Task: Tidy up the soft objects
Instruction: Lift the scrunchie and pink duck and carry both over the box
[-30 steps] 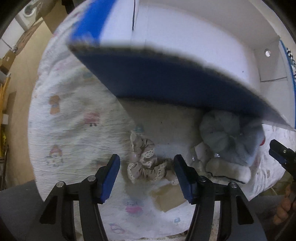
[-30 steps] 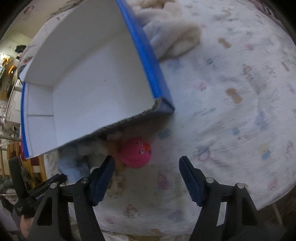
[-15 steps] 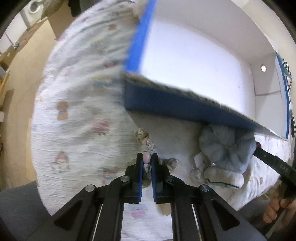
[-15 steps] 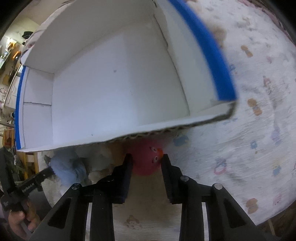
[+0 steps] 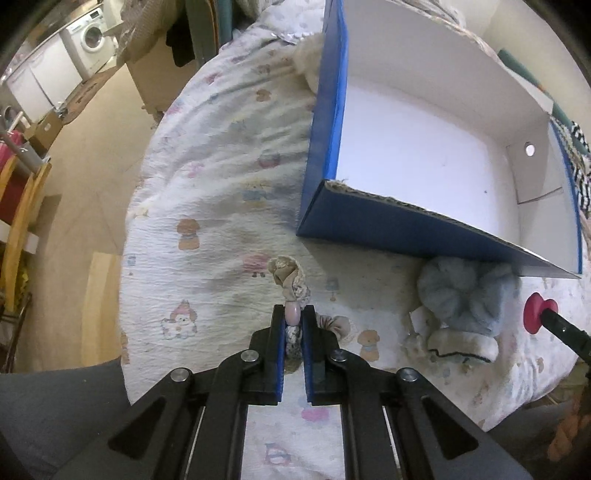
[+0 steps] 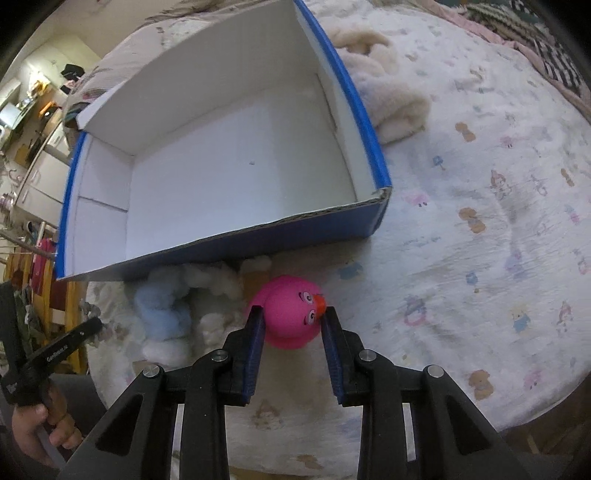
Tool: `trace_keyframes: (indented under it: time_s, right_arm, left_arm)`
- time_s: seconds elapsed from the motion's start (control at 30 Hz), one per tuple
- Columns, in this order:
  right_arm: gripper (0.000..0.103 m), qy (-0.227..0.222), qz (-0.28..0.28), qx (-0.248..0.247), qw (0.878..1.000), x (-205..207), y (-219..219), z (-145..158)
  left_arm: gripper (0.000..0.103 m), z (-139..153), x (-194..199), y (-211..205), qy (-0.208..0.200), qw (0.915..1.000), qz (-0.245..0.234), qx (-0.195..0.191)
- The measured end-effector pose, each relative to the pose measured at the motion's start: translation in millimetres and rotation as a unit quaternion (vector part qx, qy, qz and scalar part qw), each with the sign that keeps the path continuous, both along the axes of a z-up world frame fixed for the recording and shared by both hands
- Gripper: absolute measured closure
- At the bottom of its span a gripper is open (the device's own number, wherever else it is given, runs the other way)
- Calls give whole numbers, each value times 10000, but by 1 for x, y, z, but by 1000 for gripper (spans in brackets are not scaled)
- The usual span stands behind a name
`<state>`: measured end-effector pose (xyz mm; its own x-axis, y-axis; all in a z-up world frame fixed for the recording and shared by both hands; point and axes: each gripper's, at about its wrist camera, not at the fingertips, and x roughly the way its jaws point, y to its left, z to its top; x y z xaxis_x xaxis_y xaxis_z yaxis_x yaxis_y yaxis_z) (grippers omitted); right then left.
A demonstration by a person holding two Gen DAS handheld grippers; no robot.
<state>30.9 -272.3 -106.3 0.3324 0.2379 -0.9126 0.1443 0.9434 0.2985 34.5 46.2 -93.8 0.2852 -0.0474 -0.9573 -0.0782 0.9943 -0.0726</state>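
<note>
Beige floor (image 5: 85, 177); white washing machine (image 5: 90, 35) far left; cartoon-print bedsheet (image 5: 221, 166) covering the bed.

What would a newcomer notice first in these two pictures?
The pink duck toy, clamped in the right gripper, stands out against the pale bedsheet. Behind it sits the big blue box, its white inside bare. The left gripper pinches a beige lace scrunchie.
</note>
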Motion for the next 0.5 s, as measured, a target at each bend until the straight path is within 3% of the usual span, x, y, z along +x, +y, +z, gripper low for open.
trace_keyframes:
  time_s: [0.13,0.23,0.5]
  right_arm:
    - [70,-256,109,-148,9995,-15,3,12]
    - [70,-710,233,-492,9960,-23,14,31]
    - [70,-1871,378,-321,9811,-53,15,79]
  left_arm:
    - [95,13,-5,-8,-337,9990,237,162]
    - [95,29,-10,-3,-732,9954,554,285]
    - [95,85,-29,10,-1805,9783,830,594]
